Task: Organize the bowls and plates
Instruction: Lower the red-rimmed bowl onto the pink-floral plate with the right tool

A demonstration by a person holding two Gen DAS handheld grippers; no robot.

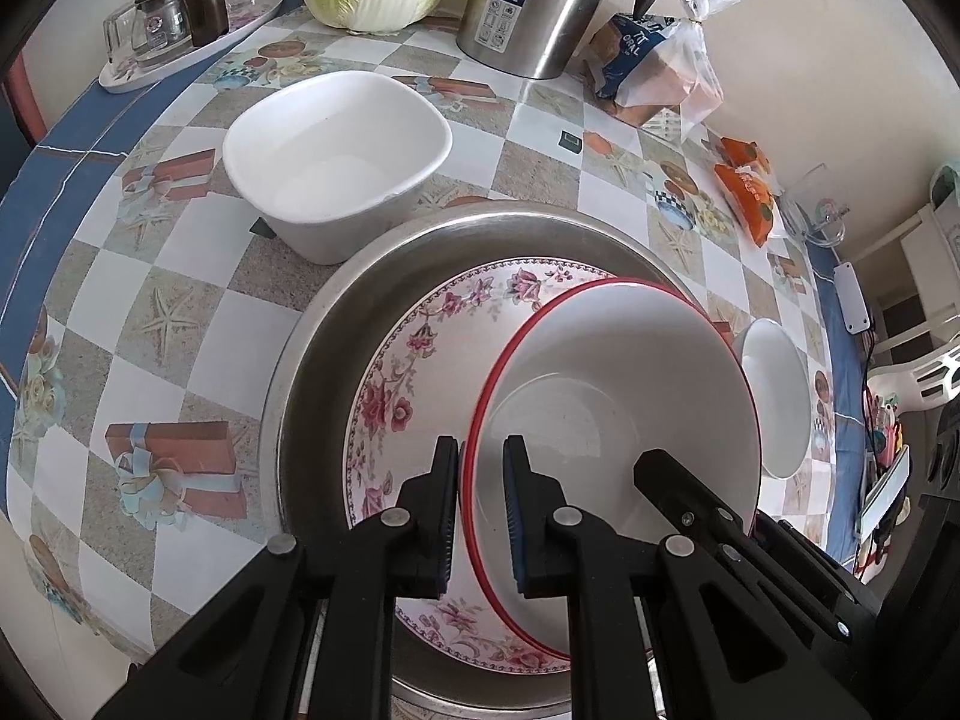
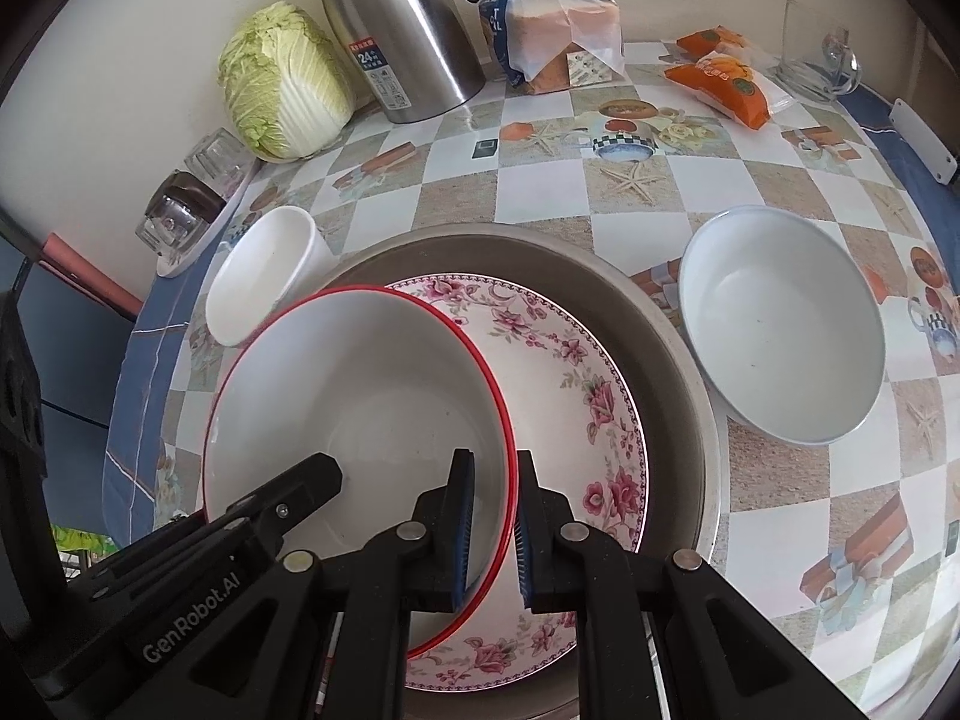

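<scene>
A white bowl with a red rim lies over a flowered plate, which rests inside a wide steel basin. My left gripper is shut on the bowl's left rim, one pad inside and one outside. On the opposite rim my right gripper is shut the same way. Each view shows a finger of the other gripper at the bowl's far side. I cannot tell whether the bowl touches the plate.
A white square bowl stands left of the basin and a pale round bowl right of it. Along the wall are a cabbage, a steel kettle, bagged bread, orange snack packs and a tray of glasses.
</scene>
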